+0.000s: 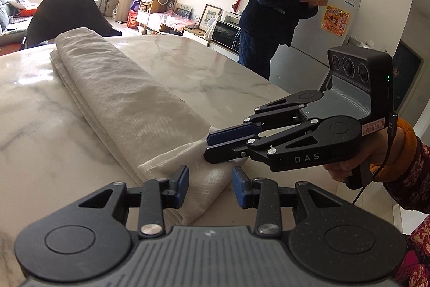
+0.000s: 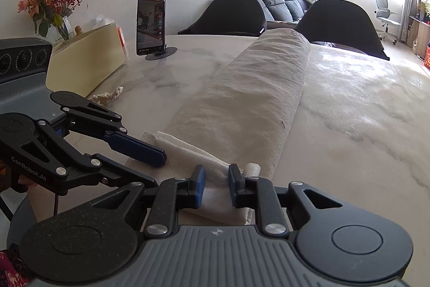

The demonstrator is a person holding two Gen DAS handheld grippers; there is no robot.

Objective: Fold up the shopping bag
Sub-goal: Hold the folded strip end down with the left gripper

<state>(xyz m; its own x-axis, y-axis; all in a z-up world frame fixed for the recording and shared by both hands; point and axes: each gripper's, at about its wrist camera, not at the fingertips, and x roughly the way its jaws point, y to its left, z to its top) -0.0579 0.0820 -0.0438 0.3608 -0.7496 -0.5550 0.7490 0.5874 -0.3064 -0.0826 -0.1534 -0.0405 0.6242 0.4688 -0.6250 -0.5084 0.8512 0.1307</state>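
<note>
Marble, white with grey veins and glossy, is what we see first: a broad table top (image 1: 188,66) with the shopping bag (image 1: 129,104) lying on it as a long narrow band that runs away from both cameras. We take the bag for a white non-woven fabric, finely dimpled and creased, with a stitched edge along one side. Its near end fans into loose flaps at the table's front edge. Our right gripper (image 1: 208,145), black with blue pads, bears "DAS" on its side in the left wrist view; the left gripper (image 2: 158,166) reads "GenRobot.AI" in the right wrist view. In the left wrist view we find the left gripper's jaws standing apart, the bag's near flap between and just beyond them, not gripped. The right gripper's fingers lie nearly together at the flap's corner, yet in its own view a gap shows with cloth between; we cannot tell whether it clamps. A phone (image 2: 150,22) stands upright on a round stand further back, its screen text too small to read.
</note>
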